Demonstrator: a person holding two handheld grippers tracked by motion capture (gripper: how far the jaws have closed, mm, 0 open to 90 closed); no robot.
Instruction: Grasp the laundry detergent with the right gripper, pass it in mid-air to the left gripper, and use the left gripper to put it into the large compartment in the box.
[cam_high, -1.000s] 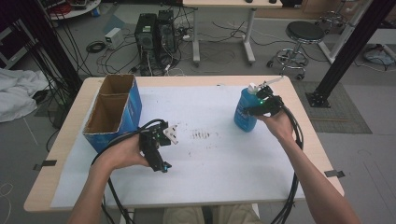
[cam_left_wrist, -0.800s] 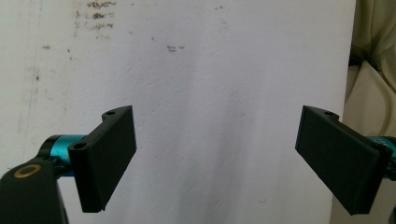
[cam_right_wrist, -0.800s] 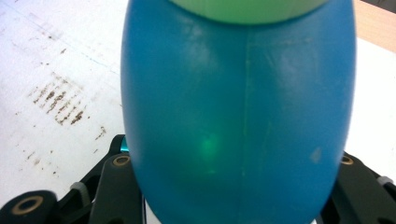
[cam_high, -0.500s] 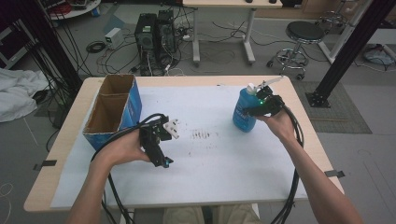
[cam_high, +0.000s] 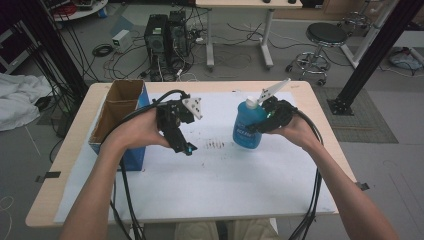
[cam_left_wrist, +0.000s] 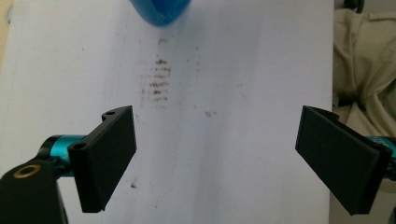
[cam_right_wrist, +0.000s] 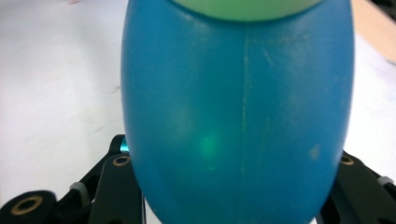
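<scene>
From the high view, you are holding your left gripper (cam_high: 181, 131) above the white sheet (cam_high: 220, 185) near the table's middle, its tips pointing toward the blue bottle (cam_high: 248, 126). A bare stretch of sheet with a patch of dark smudges (cam_high: 216, 145) is lying between those tips and the bottle. The cardboard box (cam_high: 120, 116) is sitting just behind your left hand (cam_high: 141, 131), at the table's (cam_high: 65, 165) left edge, open at the top; what is inside it cannot be made out. Your right gripper (cam_high: 267, 117) is pressing against the bottle's right side, and the bottle is standing upright on the sheet, well in from the far and right edges.

In the left gripper view, your jaws are standing wide apart with nothing between them. Ahead of them the sheet is running bare up to the smudges (cam_left_wrist: 159, 81), and the bottle's rounded blue bottom (cam_left_wrist: 160, 10) is showing beyond those. Off the right jaw the sheet's edge is falling away to tan cloth (cam_left_wrist: 362, 70).

In the right gripper view, the bottle (cam_right_wrist: 236, 116) is sitting between your jaws, which are flanking its sides down low and holding it. White sheet (cam_right_wrist: 56, 84) is lying open to the left of the jaws, and the table's wooden edge (cam_right_wrist: 373, 28) is showing beyond the right one.
</scene>
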